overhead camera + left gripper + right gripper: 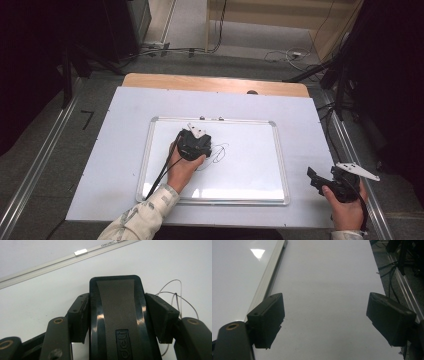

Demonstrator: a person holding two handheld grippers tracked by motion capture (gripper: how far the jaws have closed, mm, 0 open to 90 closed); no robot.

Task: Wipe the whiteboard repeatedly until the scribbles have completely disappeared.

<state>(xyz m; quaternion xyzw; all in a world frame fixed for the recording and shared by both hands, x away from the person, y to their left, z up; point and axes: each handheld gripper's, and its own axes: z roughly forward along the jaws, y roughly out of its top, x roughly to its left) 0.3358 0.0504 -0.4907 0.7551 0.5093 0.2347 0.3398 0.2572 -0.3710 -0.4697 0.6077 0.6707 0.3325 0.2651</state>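
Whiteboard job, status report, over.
Left gripper shut on eraser, beside scribble on whiteboard. Right gripper open, empty, off the board. Nothing in the way.

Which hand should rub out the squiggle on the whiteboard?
Left: its gripper already clamps the black eraser beside the scribble. The right gripper waits off the whiteboard, fingers apart.

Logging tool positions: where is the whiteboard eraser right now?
In the high view, the eraser is clamped in the left gripper on the whiteboard, just left of the scribble.
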